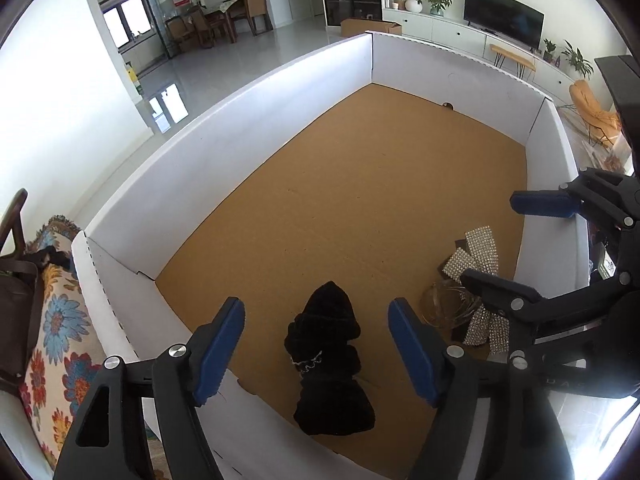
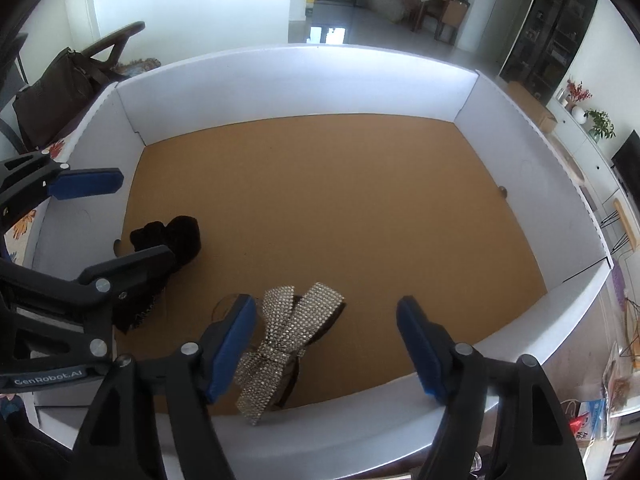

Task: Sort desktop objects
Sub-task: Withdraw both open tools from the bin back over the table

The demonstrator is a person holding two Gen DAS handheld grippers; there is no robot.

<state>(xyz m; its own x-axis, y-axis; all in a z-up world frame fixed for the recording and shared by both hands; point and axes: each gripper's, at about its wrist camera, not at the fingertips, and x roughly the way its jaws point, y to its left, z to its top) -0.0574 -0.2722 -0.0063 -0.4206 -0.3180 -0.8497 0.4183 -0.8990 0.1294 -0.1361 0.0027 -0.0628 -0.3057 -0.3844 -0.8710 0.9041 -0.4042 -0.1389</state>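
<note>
A black velvet hair accessory (image 1: 330, 364) lies on the brown floor of a white-walled box (image 1: 240, 120), near its front wall. My left gripper (image 1: 316, 348) is open above it, with the accessory between its blue pads. A rhinestone bow (image 2: 284, 340) lies to the right of it, next to a thin clear hoop (image 1: 440, 308). My right gripper (image 2: 326, 348) is open above the bow, which sits near its left pad. The black accessory also shows in the right wrist view (image 2: 172, 236), partly hidden by the left gripper. The right gripper shows in the left wrist view (image 1: 516, 240).
The box has a cork-brown floor (image 2: 340, 200) and low white walls (image 2: 300, 80) all round. A floral cloth (image 1: 60, 320) and a brown bag (image 2: 52, 96) lie to the left of the box. Packets (image 2: 592, 420) lie to its right.
</note>
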